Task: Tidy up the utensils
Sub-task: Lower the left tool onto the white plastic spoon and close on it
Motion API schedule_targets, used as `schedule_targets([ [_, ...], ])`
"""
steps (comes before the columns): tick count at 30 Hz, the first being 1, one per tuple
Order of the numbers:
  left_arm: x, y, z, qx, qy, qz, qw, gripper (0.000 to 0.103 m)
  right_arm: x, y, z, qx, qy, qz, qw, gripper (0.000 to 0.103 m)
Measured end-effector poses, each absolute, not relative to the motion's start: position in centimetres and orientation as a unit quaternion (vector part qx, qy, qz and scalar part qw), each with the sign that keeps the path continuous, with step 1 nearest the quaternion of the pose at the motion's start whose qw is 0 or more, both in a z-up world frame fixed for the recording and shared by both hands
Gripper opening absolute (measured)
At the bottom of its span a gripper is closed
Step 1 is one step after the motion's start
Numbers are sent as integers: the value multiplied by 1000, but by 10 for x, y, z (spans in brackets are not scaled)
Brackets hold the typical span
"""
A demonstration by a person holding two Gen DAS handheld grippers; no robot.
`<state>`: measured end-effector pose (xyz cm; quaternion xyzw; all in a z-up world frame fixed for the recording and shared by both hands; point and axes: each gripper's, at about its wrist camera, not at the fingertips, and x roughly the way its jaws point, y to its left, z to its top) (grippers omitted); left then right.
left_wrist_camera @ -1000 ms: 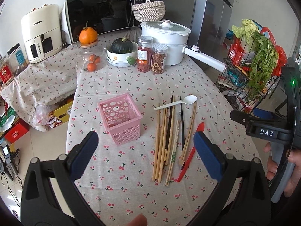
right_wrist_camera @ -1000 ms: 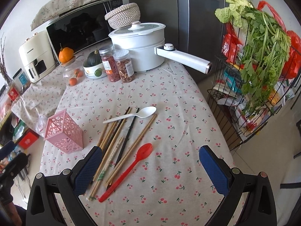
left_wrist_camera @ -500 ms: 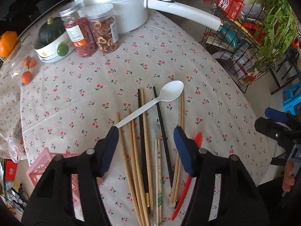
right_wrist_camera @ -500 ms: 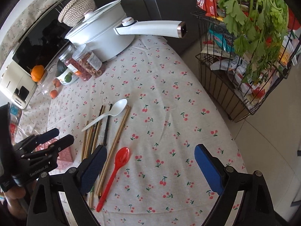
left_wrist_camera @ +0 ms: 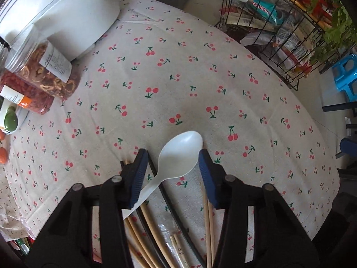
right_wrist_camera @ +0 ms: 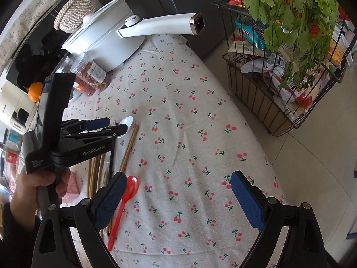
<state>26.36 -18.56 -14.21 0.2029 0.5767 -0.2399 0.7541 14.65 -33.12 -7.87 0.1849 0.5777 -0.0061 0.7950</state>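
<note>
- While the left gripper (left_wrist_camera: 173, 164) narrows its jaws around the white spoon (left_wrist_camera: 178, 154), whose bowl lies between the pads untouched, pinch squarely, clear of the chopsticks (left_wrist_camera: 151, 230) beneath.
- Right gripper (right_wrist_camera: 176, 195) hangs wide open, empty, red spoon (right_wrist_camera: 125, 201) just inside its left pad.

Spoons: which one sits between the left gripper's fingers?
The white spoon. Its bowl lies between the closing left gripper. The red spoon lies apart, beside the open right gripper.
</note>
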Motion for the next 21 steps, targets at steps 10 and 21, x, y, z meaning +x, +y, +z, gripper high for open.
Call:
schedule_targets([
  [10,265,-169,-138,155,574,-225,772,40,149,-330,-81,188,578,1,794,95],
  [21,207,-85,-62,6,492,-207,845,39,166,-283,-123,232,626,88,740,72],
])
